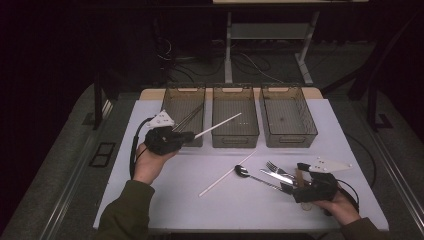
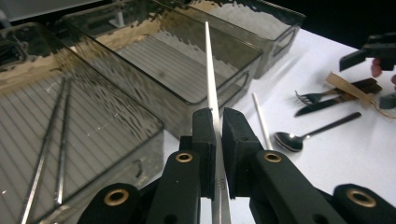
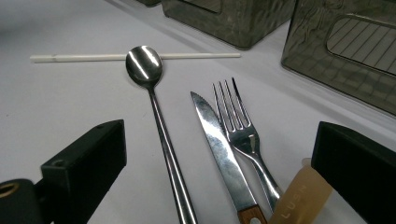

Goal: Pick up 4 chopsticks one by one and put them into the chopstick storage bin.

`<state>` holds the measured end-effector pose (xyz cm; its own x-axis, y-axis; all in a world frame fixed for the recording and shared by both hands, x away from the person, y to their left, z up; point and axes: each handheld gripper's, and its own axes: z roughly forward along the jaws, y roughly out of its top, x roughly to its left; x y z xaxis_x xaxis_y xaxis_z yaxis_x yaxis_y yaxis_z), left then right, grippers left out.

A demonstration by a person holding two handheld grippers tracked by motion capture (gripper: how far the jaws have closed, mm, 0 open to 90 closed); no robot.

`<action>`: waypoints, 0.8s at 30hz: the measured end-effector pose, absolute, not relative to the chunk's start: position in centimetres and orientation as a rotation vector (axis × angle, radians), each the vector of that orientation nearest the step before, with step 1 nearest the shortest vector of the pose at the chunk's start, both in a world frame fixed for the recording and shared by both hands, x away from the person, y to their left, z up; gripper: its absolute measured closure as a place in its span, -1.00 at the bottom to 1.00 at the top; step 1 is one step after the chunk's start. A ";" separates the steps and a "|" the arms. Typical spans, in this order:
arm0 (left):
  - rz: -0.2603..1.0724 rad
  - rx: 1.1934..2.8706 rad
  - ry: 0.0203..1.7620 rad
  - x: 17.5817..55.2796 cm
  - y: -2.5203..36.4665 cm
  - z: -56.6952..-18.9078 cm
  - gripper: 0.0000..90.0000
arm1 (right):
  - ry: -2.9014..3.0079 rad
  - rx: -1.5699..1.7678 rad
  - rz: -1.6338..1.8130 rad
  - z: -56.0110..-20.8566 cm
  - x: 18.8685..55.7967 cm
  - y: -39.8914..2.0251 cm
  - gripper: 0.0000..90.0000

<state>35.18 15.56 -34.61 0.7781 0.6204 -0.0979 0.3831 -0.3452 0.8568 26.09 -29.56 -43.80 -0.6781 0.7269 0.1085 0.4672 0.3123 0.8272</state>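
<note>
Left gripper (image 1: pixel 186 135), jaws clamped on a white straw (image 1: pixel 218 125) whose long axis runs from the jaws out over the middle bin (image 1: pixel 235 141); the left bin (image 1: pixel 170 102) (already holding thin rods) lies just beside. Right gripper (image 1: pixel 292 183) rests wide open and empty by the cutlery.

Readable text: the raised letters "LUSN", the last letter uncertain
Carrier: a pale tan translucent handle (image 3: pixel 299 198)
Place: the near right corner of the white table (image 3: pixel 70 93), beside the fork (image 3: pixel 243 135) and the wood-handled knife (image 3: pixel 219 144)
Lettering: embossed, same colour as the handle, running along its length
Trays: no label can be read on the smoked plastic trays (image 3: pixel 233 21)
Cutlery: no stamp can be read on the spoon (image 3: pixel 144 65), the fork or the knife
</note>
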 end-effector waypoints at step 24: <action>0.500 1.997 0.985 41.2 18.6 -32.5 0.85 | 2.286 1.083 1.308 -43.7 26.0 -29.8 -0.93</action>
